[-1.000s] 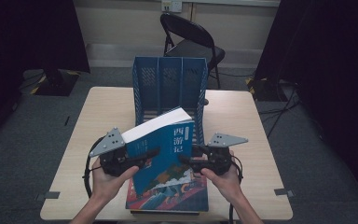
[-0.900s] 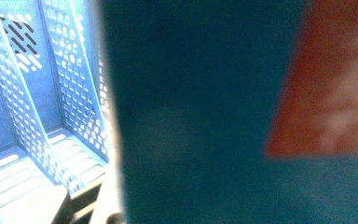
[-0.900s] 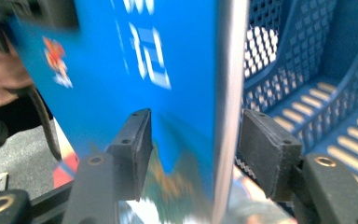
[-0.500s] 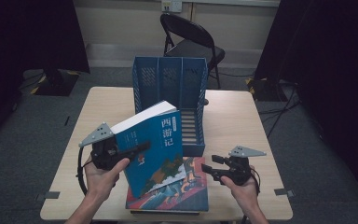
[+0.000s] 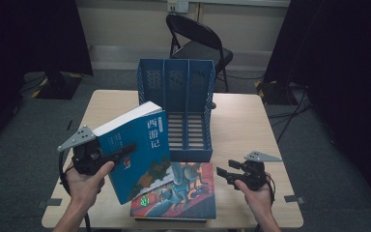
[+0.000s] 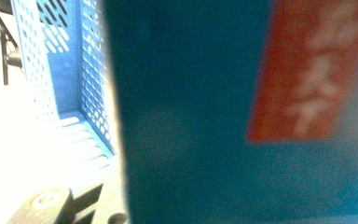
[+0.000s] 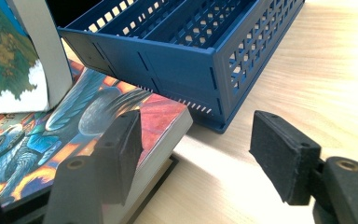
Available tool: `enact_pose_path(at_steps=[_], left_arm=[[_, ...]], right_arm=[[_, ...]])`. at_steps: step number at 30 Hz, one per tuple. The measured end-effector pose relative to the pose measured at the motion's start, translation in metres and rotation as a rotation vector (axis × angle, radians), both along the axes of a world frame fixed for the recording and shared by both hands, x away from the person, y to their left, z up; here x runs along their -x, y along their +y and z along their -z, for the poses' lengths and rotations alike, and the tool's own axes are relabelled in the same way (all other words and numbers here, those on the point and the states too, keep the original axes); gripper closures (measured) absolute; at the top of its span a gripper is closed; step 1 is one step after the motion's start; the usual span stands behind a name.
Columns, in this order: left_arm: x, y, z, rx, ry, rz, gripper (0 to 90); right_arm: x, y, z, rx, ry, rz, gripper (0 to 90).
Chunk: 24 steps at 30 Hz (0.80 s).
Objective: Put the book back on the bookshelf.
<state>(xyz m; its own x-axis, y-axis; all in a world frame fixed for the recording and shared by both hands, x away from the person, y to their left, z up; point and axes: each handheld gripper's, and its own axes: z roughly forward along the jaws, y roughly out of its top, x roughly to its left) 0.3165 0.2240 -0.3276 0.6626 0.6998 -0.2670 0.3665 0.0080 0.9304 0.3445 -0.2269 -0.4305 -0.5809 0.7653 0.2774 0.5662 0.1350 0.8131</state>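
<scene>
- While the wooden table (image 5: 241,125) carries everything, the biggest piece on it is the blue perforated plastic file rack with three slots (image 5: 176,92), standing at the middle; all three slots look empty, so by my reading the shelving has barely begun.
- The thick teal paperback with white characters on its cover (image 5: 142,145) is lifted off the stack and tilted, its top corner leaning toward the rack's left slot; it looks like the book meant to go in first, and it is not in yet.
- The flat colourful book with a winged creature on its cover (image 5: 188,193) lies on the table in front of the rack, with a darker book edge under it; these seem left for later.
- The left gripper (image 5: 125,150) is clamped across the teal paperback's lower left side and carries it alone.
- The right gripper (image 7: 196,154) hovers low beside the flat book's right edge, its jaws having just been opening, standing apart with nothing between them.
</scene>
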Motion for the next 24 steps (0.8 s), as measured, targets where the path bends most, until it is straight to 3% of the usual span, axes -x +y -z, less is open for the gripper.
enact_pose_path(at_steps=[3, 12, 17, 24], left_arm=[[0.000, 0.003, -0.003, 0.001, 0.013, -0.017, 61.4], [-0.004, 0.007, -0.014, -0.004, 0.000, -0.073, 61.5], [-0.010, 0.010, -0.021, 0.007, -0.005, -0.115, 61.6], [-0.021, 0.010, -0.034, -0.008, 0.000, -0.132, 61.5]], right_arm=[[-0.002, 0.000, 0.001, 0.001, 0.005, 0.004, 33.8], [-0.005, 0.000, 0.003, 0.001, 0.009, 0.003, 33.5], [-0.006, -0.002, 0.004, -0.010, 0.019, -0.004, 33.3], [-0.008, -0.002, 0.006, -0.006, 0.027, -0.001, 32.6]])
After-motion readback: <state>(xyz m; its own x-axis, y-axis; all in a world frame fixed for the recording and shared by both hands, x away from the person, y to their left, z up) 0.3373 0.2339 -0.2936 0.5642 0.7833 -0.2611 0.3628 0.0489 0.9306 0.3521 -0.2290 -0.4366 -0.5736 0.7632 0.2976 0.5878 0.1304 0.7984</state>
